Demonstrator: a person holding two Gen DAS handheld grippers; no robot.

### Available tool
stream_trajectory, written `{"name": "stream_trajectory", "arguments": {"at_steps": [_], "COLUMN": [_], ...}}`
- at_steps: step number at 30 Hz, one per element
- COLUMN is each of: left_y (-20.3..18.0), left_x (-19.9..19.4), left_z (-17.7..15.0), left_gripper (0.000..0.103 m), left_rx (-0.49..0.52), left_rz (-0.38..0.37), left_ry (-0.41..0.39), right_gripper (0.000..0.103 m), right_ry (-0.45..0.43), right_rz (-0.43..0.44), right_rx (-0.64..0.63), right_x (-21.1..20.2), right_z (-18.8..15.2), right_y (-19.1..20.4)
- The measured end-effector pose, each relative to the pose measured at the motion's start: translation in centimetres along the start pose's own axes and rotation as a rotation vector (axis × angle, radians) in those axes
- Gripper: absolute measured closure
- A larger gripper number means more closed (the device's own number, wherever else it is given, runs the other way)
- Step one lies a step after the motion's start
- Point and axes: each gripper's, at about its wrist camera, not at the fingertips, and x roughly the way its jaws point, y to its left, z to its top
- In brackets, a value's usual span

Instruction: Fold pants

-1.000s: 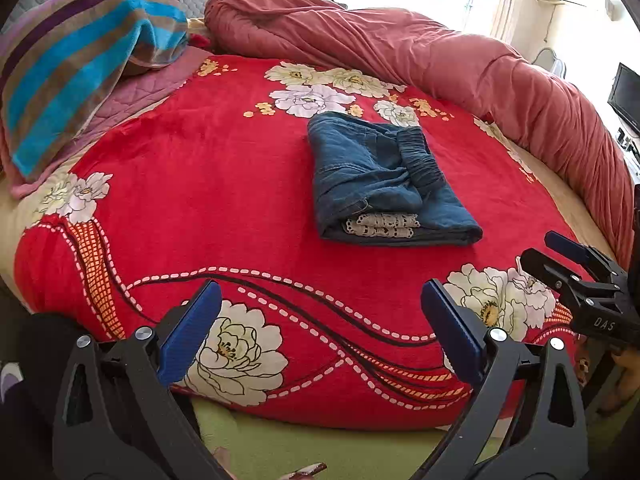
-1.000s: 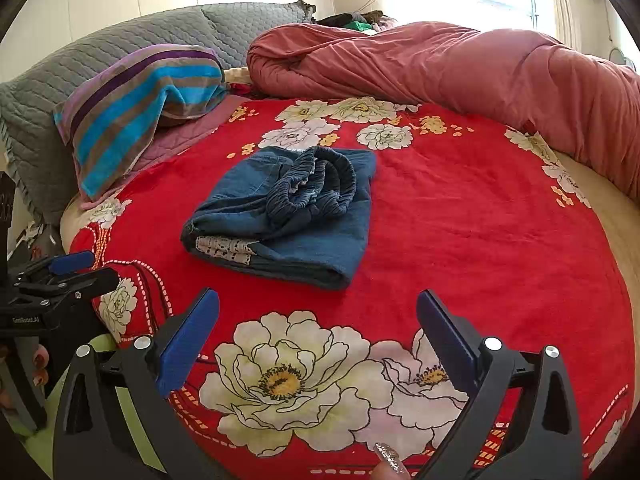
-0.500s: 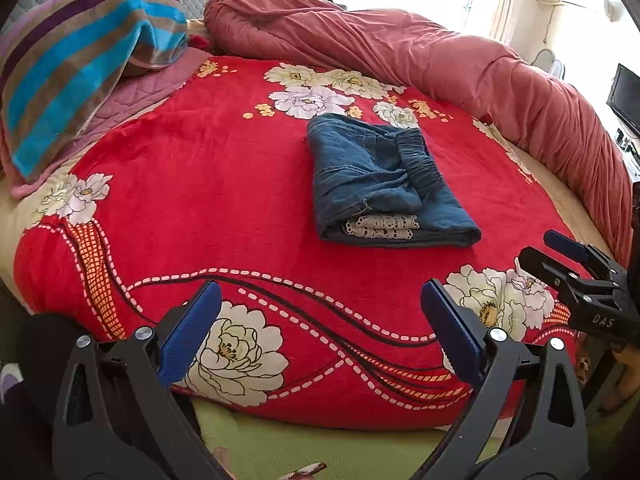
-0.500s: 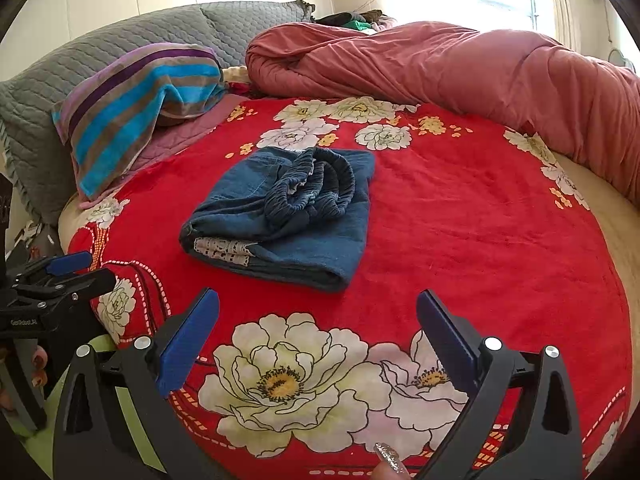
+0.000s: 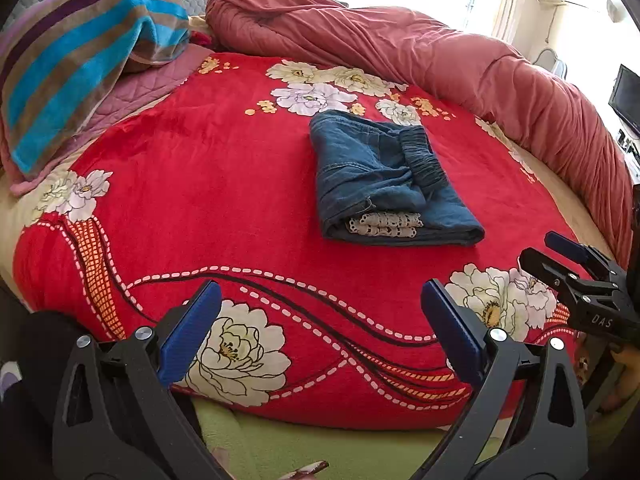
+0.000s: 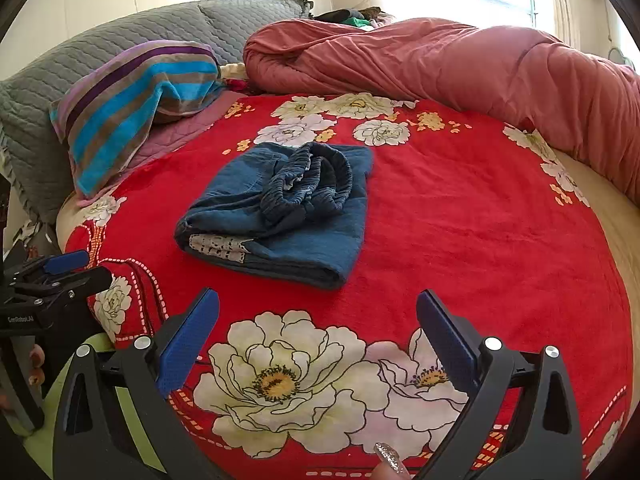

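Observation:
The blue denim pants [image 5: 384, 184] lie folded into a compact bundle in the middle of the red floral blanket [image 5: 200, 184], with a strip of white lace at the near fold. They also show in the right wrist view [image 6: 288, 208], elastic waistband on top. My left gripper [image 5: 320, 320] is open and empty, held back over the near edge of the bed. My right gripper [image 6: 318, 328] is open and empty too, well short of the pants. Each gripper appears at the side of the other's view, the right one [image 5: 580, 276] and the left one [image 6: 52, 276].
A striped blue, brown and purple towel [image 5: 80, 64] lies over a pillow at the back left. A rolled pink duvet [image 5: 460, 60] runs along the back and right of the bed. A grey quilted headboard cushion [image 6: 120, 44] stands behind. A green sheet [image 5: 320, 444] shows below the blanket edge.
Almost nothing: both grippers stay open and hold nearly still, with only a slight drift of the views. The pants have not moved.

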Motion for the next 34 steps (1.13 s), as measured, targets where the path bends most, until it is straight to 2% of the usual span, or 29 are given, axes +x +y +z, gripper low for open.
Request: {"name": "stream_trajectory", "arguments": {"at_steps": [12, 17, 20, 22, 26, 29, 31, 32, 34], "left_y": [0.4, 2.0, 4.1, 6.0, 10.8, 15.7, 19.5, 21.2, 23.8], "left_x": [-0.1, 1.1, 2.1, 2.9, 6.1, 9.0, 11.4, 12.4, 14.2], "left_z": [0.1, 0.8, 1.8, 3.1, 6.4, 9.0, 10.8, 11.5, 12.3], "left_gripper": [0.010, 0.010, 0.010, 0.010, 0.010, 0.010, 0.010, 0.010, 0.010], "left_rx": [0.003, -0.045, -0.095, -0.120, -0.198, -0.279, -0.345, -0.383, -0.450], "left_rz": [-0.017, 0.095, 0.095, 0.097, 0.208, 0.309, 0.412, 0.438, 0.471], "left_ry": [-0.008, 0.019, 0.036, 0.038, 0.076, 0.109, 0.133, 0.142, 0.160], "right_gripper": [0.005, 0.005, 0.005, 0.005, 0.005, 0.005, 0.005, 0.005, 0.005], "right_ry": [-0.010, -0.015, -0.016, -0.012, 0.008, 0.025, 0.043, 0.060, 0.098], "right_rz": [-0.042, -0.100, -0.156, -0.200, -0.325, -0.458, -0.555, -0.625, -0.708], "right_rx": [0.028, 0.073, 0.114, 0.149, 0.269, 0.376, 0.447, 0.478, 0.535], "right_x": [0.1, 0.2, 0.3, 0.4, 0.8, 0.6, 0.5, 0.5, 0.6], "right_z": [0.2, 0.6, 0.7, 0.8, 0.8, 0.7, 0.4, 0.1, -0.4], "right_y": [-1.1, -3.4, -5.6, -7.6, -14.0, -20.2, -24.4, -27.1, -31.3]}}
